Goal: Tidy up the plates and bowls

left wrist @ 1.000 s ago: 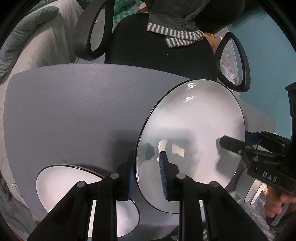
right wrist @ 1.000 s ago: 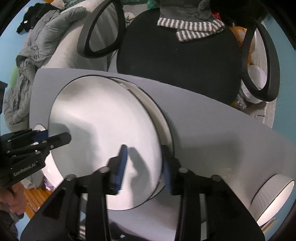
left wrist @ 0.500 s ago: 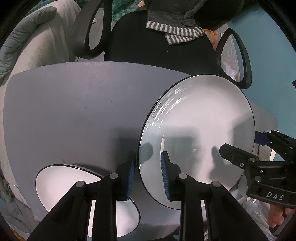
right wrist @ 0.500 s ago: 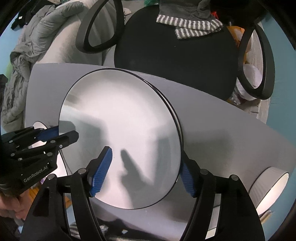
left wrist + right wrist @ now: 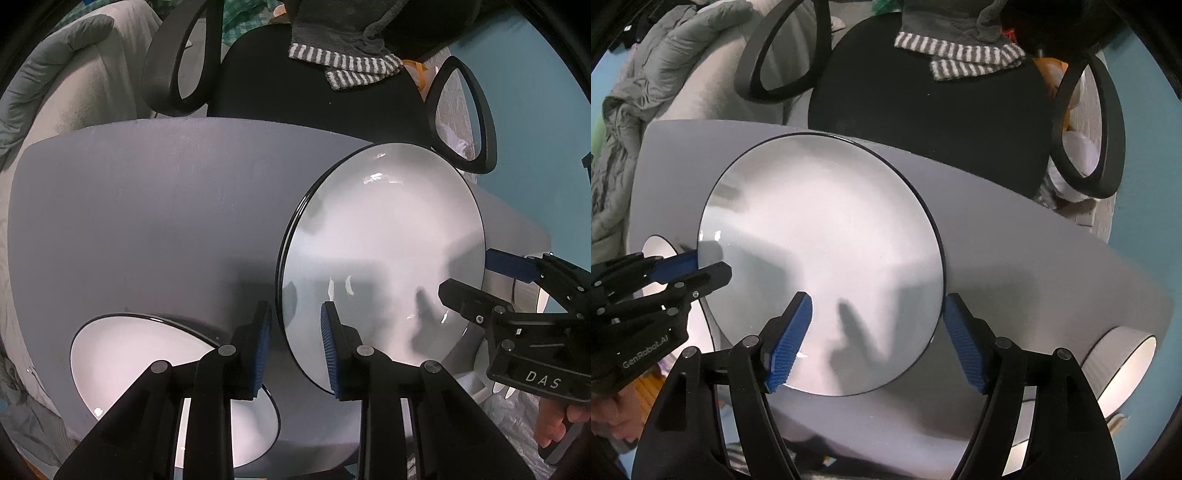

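Observation:
A large white plate [image 5: 384, 251] [image 5: 820, 258] with a black rim lies flat on the grey table [image 5: 147, 221], and a second rim line shows just under its edge. My left gripper [image 5: 297, 349] [image 5: 696, 269] is shut on the plate's left rim, one pad over the plate and one outside it. My right gripper [image 5: 879, 341] [image 5: 487, 280] is opening: its blue pads stand wide on either side of the plate's near edge and do not press on it. A white bowl [image 5: 166, 387] sits by the left gripper. Another bowl [image 5: 1126, 373] stands at the table's right end.
A black office chair [image 5: 931, 110] with two armrests is pushed up to the table's far edge, a striped cloth [image 5: 971, 55] on its seat. A grey jacket [image 5: 665, 55] lies on the left. The table's bare grey surface [image 5: 1034, 258] stretches between the plate and the right bowl.
The plate came down from a tilt to lie flat. The right gripper's pads spread apart and let go of its rim. The left gripper kept its hold and stayed in place.

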A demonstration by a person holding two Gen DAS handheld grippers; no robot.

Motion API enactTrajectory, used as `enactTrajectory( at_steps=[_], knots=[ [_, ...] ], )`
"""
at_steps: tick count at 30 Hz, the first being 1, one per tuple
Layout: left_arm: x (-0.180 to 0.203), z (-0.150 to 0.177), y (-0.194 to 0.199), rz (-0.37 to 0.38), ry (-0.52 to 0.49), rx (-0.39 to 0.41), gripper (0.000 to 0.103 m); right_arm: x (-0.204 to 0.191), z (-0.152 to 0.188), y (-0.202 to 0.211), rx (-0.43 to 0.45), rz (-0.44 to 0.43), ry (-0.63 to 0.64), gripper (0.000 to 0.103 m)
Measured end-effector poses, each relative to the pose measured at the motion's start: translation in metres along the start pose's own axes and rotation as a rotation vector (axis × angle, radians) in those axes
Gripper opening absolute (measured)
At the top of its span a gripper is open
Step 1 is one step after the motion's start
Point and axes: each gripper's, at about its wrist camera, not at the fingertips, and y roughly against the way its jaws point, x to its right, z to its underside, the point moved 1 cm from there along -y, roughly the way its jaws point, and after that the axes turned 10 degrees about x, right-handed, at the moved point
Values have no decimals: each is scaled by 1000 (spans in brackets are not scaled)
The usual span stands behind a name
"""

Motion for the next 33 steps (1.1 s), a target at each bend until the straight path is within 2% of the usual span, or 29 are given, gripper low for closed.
enactTrajectory(
  at_steps=[4, 7, 12, 20, 24, 28, 33],
  knots=[
    [0, 4, 5, 0, -1, 8, 29, -1, 1, 1, 6, 4, 8, 73],
    [-3, 8, 11, -7, -6, 22, 35, -2, 5, 2, 11, 13, 17, 73],
    [-6, 17, 23, -26, -21, 47, 36, -1, 15, 8, 23, 27, 20, 73],
    [-8, 33, 43, -77, -66, 88, 49, 2, 35, 24, 51, 55, 26, 73],
    [-12, 43, 56, -96, -83, 117, 51, 4, 42, 34, 73, 49, 16, 73],
    [-15, 56, 69, -97, -56, 154, 59, 2, 50, 48, 99, 39, 23, 73],
    [-24, 77, 84, -105, 0, 180, 59, -5, 59, 63, 118, 19, 52, 73]
  ],
)
